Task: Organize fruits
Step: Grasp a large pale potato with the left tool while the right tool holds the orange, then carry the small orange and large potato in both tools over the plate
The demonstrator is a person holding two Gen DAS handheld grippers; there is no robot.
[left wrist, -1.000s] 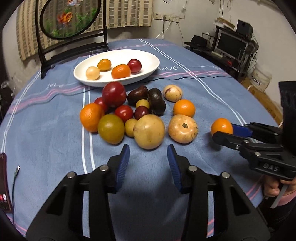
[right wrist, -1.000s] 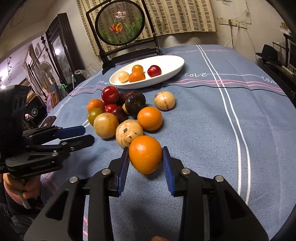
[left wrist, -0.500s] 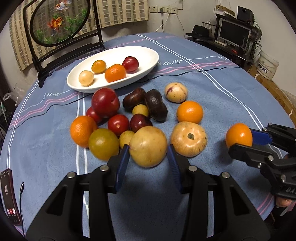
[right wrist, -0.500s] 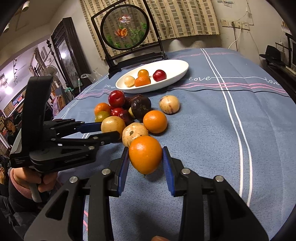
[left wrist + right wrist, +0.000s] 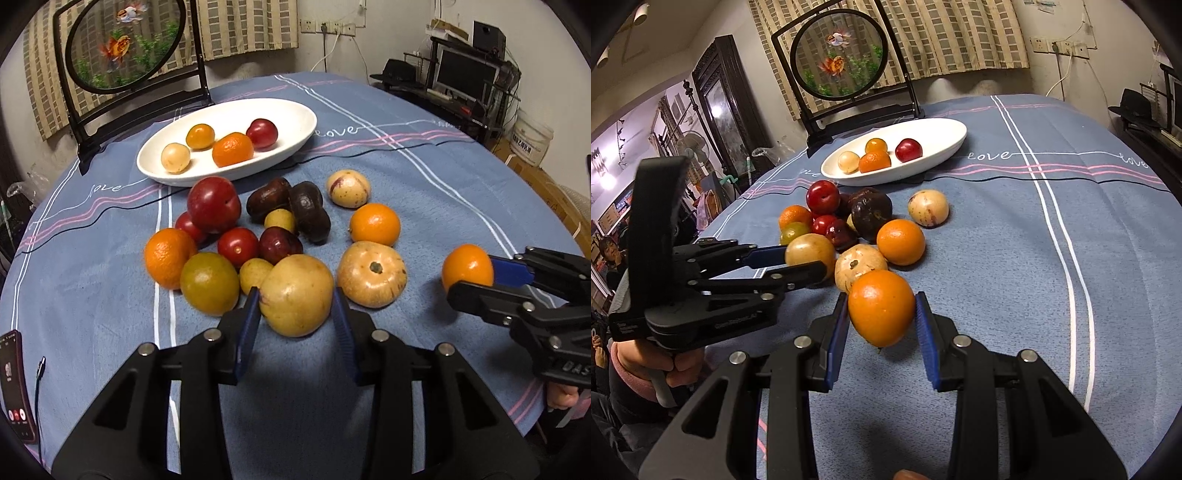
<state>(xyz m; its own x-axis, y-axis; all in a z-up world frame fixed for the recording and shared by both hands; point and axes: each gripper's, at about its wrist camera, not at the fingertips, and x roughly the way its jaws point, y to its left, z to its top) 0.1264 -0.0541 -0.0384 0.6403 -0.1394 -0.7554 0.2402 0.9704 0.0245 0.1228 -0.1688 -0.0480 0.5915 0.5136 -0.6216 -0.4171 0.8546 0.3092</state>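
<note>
Tablecloth [image 5: 424, 177] | left tongs [image 5: 295, 314] closing round yellow fruit [image 5: 297, 295], contact unclear | right tongs [image 5: 881, 319] clamp orange [image 5: 881, 306]

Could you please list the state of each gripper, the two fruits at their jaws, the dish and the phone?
Left gripper: jaws around the yellow fruit, just been closing; left pad touching, right pad showing a sliver of gap.
Yellow fruit: on the cloth, between the left jaws.
Right gripper: shut on the orange.
Orange: clamped between both pads.
Dish: upright, four fruits inside.
Phone: screen lit, cable lying beside it.
</note>
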